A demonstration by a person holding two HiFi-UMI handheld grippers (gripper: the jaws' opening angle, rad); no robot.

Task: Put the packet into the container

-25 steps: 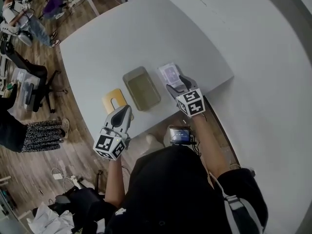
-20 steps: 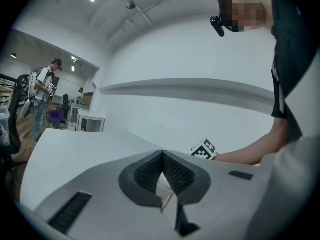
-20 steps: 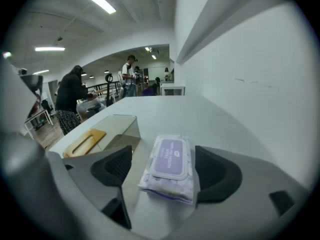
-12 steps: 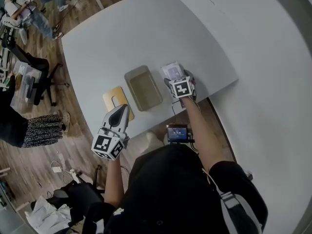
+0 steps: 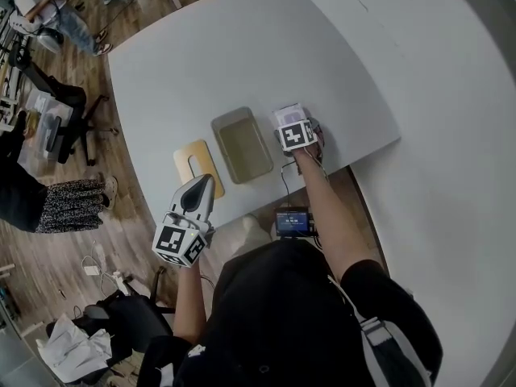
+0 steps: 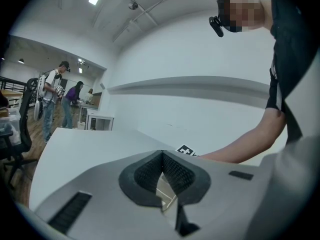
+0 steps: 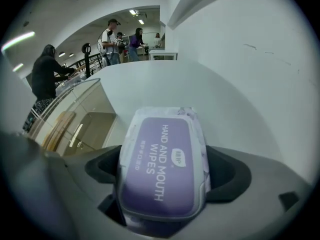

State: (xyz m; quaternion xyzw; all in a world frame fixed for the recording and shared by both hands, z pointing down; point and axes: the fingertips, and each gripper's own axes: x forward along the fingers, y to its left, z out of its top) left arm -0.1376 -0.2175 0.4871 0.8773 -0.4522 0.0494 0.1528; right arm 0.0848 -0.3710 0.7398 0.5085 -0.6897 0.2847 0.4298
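Observation:
A purple-topped packet of wipes [image 5: 287, 113] lies flat on the white table [image 5: 201, 55], just right of the clear rectangular container [image 5: 231, 116]. My right gripper [image 5: 289, 121] is lowered over the packet's near end. Its jaws are opening, and the packet [image 7: 162, 154] lies between the dark pads [image 7: 229, 176] without being squeezed. The container's clear wall [image 7: 75, 116] shows at the left of the right gripper view. My left gripper [image 5: 201, 182] hovers at the table's near edge with its jaws [image 6: 162, 156] shut on nothing.
A tan board with a slot [image 5: 192, 161] lies left of the container. A small screen device [image 5: 292, 221] hangs at the person's chest. People and office chairs [image 5: 48, 127] stand on the wooden floor at the far left. A white wall runs along the table's right side.
My right gripper moved forward from the table's edge onto the packet, and its jaws spread around it. The left gripper has hardly moved.

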